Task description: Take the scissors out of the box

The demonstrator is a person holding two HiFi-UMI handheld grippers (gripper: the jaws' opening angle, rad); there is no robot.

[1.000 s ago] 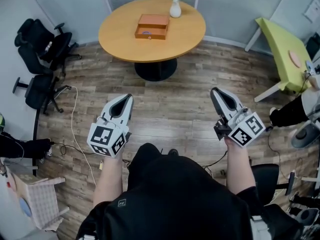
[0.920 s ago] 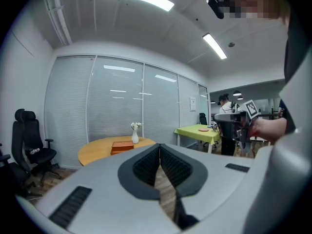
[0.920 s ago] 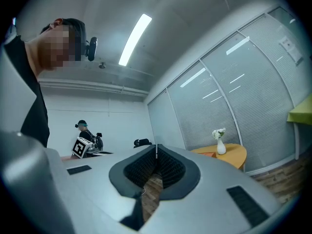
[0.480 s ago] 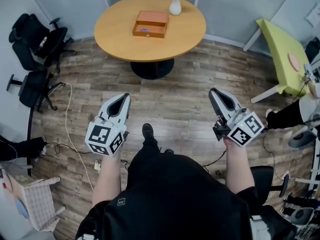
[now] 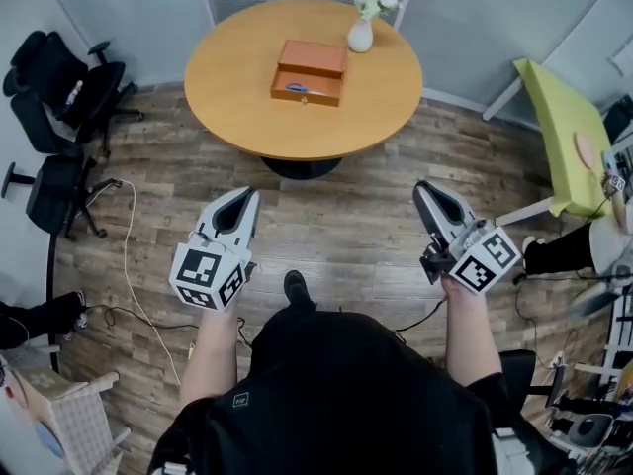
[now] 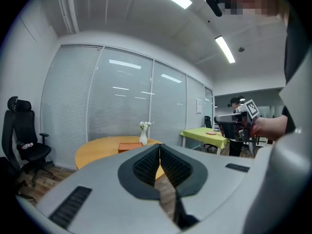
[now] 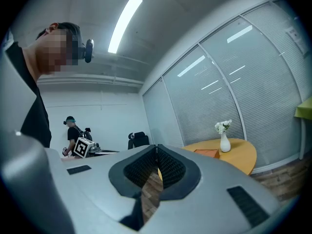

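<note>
An orange wooden box [image 5: 310, 71] lies on the round wooden table [image 5: 237, 77], its front drawer pulled out a little. Something small and blue [image 5: 297, 88] shows in the drawer; it is too small to tell whether it is the scissors. My left gripper [image 5: 245, 198] and right gripper [image 5: 423, 188] are held level over the floor, well short of the table. Both are shut with nothing between the jaws. The box [image 6: 129, 147] shows far ahead in the left gripper view, beyond the closed tips [image 6: 160, 147]. In the right gripper view the box [image 7: 208, 153] lies right of the tips [image 7: 156, 147].
A white vase with flowers [image 5: 361, 33] stands on the table behind the box. Black office chairs [image 5: 59, 77] stand at the left, with a white cable [image 5: 129, 236] on the wooden floor. A yellow-green table [image 5: 569, 127] is at the right. Another person [image 7: 74, 133] stands far off.
The person has stepped forward, so the table and box appear slightly closer and further right in the head view. Both grippers stay shut, held out in front as before.
</note>
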